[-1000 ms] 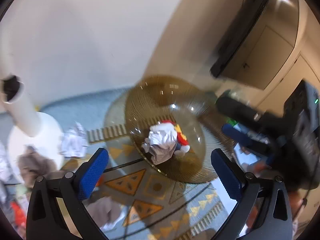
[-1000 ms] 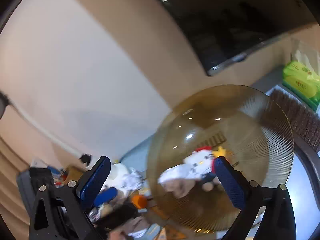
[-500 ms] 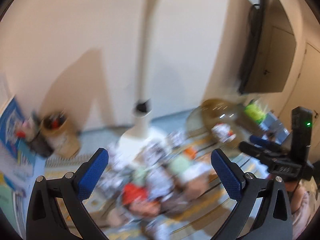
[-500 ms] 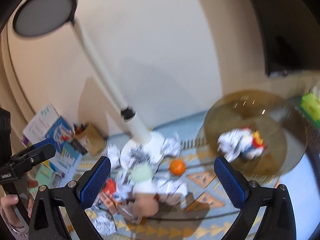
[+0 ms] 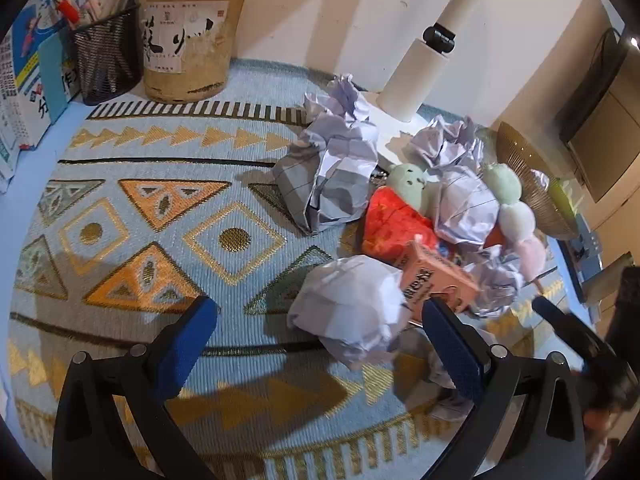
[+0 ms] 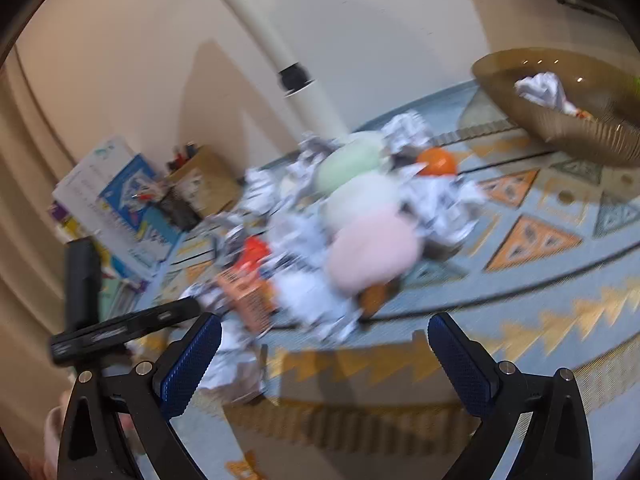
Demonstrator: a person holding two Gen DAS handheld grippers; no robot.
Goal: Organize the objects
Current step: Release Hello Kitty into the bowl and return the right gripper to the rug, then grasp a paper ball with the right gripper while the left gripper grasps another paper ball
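On the patterned rug (image 5: 152, 216) I see the clutter heaped: crumpled paper balls (image 5: 344, 312), an orange box (image 5: 432, 276), a red wrapper (image 5: 394, 224) and a pastel plush (image 6: 368, 216), all packed touching. Beyond the heap, near the white pole (image 5: 420, 68), sits the amber bowl (image 6: 568, 120) with one paper wad inside. My left gripper (image 5: 316, 344) hangs spread wide just before the nearest paper ball, grasping nothing. My right gripper (image 6: 320, 356) is likewise released, empty, facing the heap.
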